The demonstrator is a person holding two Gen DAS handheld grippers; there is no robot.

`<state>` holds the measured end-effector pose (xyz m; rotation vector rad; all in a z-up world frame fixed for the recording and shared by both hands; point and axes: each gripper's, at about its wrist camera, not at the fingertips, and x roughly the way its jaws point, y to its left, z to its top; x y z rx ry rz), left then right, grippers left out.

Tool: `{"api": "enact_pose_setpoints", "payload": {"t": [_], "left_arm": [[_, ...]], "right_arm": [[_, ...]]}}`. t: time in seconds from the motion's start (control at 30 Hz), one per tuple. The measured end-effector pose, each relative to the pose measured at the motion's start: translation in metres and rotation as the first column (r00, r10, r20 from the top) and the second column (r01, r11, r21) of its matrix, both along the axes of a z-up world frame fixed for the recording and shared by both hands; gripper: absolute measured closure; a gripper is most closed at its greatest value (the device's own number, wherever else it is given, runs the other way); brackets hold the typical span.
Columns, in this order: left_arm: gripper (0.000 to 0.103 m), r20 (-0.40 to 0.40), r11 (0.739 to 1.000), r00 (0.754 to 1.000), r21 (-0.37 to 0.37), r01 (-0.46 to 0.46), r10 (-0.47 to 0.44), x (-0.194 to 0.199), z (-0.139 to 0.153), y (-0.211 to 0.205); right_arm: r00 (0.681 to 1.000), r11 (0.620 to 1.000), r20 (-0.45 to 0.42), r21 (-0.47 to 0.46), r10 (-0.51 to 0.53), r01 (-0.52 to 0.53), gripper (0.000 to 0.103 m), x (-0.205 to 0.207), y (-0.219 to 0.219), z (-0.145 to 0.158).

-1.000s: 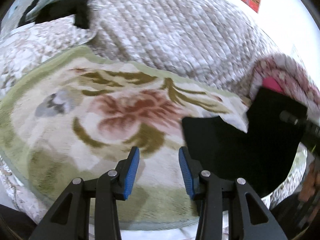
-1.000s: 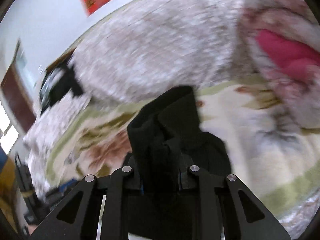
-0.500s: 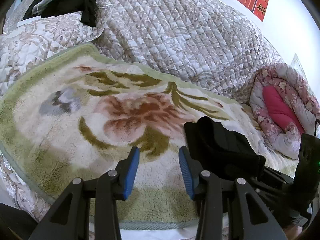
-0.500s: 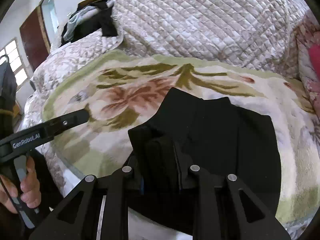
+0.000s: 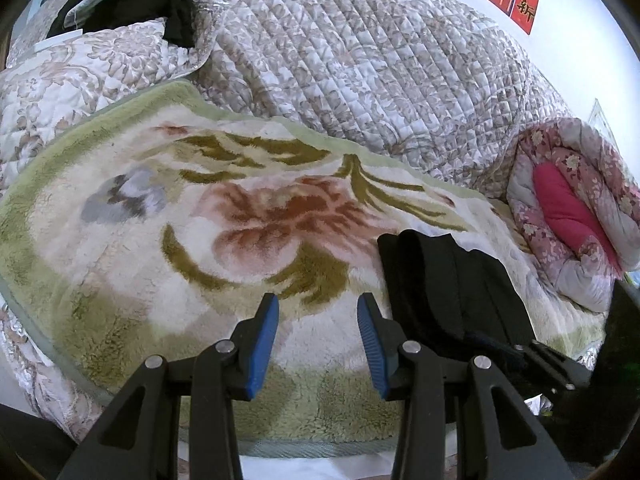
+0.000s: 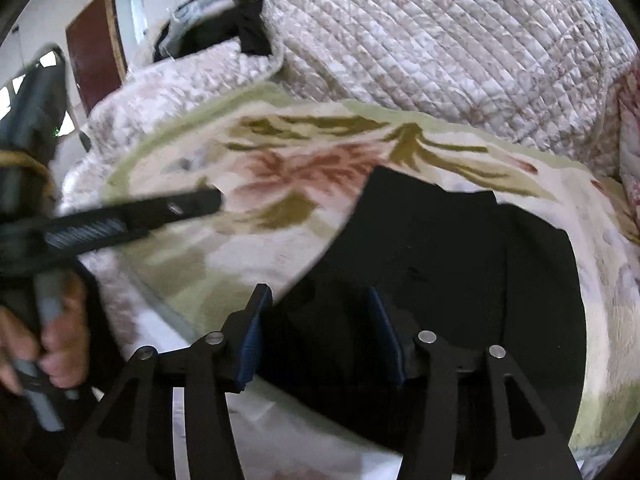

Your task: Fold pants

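The black pants (image 5: pixel 448 288) lie folded in a compact stack on the floral fleece blanket (image 5: pixel 180 216), at the right of the left wrist view. My left gripper (image 5: pixel 318 312) is open and empty, just left of the stack, above the blanket. In the right wrist view the pants (image 6: pixel 460 256) lie flat in front of my right gripper (image 6: pixel 318 320), which is open over their near edge with cloth between the jaws. The right gripper also shows at the stack's near right corner in the left wrist view (image 5: pixel 532 356).
A quilted beige bedspread (image 5: pixel 380 60) rises behind the blanket. A rolled pink floral quilt (image 5: pixel 572 208) lies at the right. Dark clothes (image 5: pixel 132 4) are piled at the far left. The bed's front edge (image 5: pixel 280 448) is just below the grippers.
My right gripper, shut on the pants before, has opened and let them go. The pants were lowered and now rest folded on the blanket. The left gripper stayed open in place.
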<state>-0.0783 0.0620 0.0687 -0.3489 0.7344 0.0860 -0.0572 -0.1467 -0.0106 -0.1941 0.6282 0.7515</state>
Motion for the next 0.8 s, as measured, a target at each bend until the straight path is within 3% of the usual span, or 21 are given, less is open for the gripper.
{"api": "enact_pose_setpoints", "payload": {"t": [0.13,0.23,0.33,0.37,0.43,0.53,0.63,0.8], "left_arm": [[0.06,-0.005,1.0,1.0,-0.006,-0.007,0.007,0.001,-0.002,0.004],[0.06,-0.009,1.0,1.0,-0.003,-0.003,0.003,0.003,-0.002,0.001],[0.06,-0.024,1.0,1.0,0.001,0.019,-0.019,0.008,-0.004,-0.005],[0.06,-0.031,1.0,0.999,0.0,0.03,-0.03,0.01,-0.004,-0.007],[0.06,-0.041,0.998,0.998,0.0,0.057,-0.057,0.017,-0.002,-0.014],[0.06,-0.038,0.993,0.992,0.005,0.12,-0.12,0.032,0.006,-0.028],[0.06,-0.038,0.975,0.975,0.022,0.221,-0.22,0.058,0.016,-0.05],[0.06,-0.049,0.922,0.923,0.055,0.383,-0.381,0.104,0.012,-0.093]], "right_arm": [[0.999,0.995,0.027,0.1,0.025,-0.028,0.052,-0.008,-0.017,0.026],[0.998,0.989,0.039,0.146,-0.04,0.034,0.052,0.001,-0.041,0.046],[0.986,0.982,-0.015,0.085,-0.167,0.168,0.053,0.037,-0.068,0.052],[0.975,0.974,-0.062,0.055,-0.215,0.218,0.063,0.054,-0.078,0.048],[0.961,0.967,-0.143,0.056,-0.238,0.248,0.073,0.08,-0.094,0.043],[0.95,0.961,-0.162,0.024,-0.266,0.274,0.074,0.106,-0.104,0.041],[0.949,0.963,-0.172,0.022,-0.263,0.27,0.074,0.125,-0.108,0.042],[0.943,0.962,-0.213,0.041,-0.256,0.271,0.074,0.141,-0.115,0.03]]}}
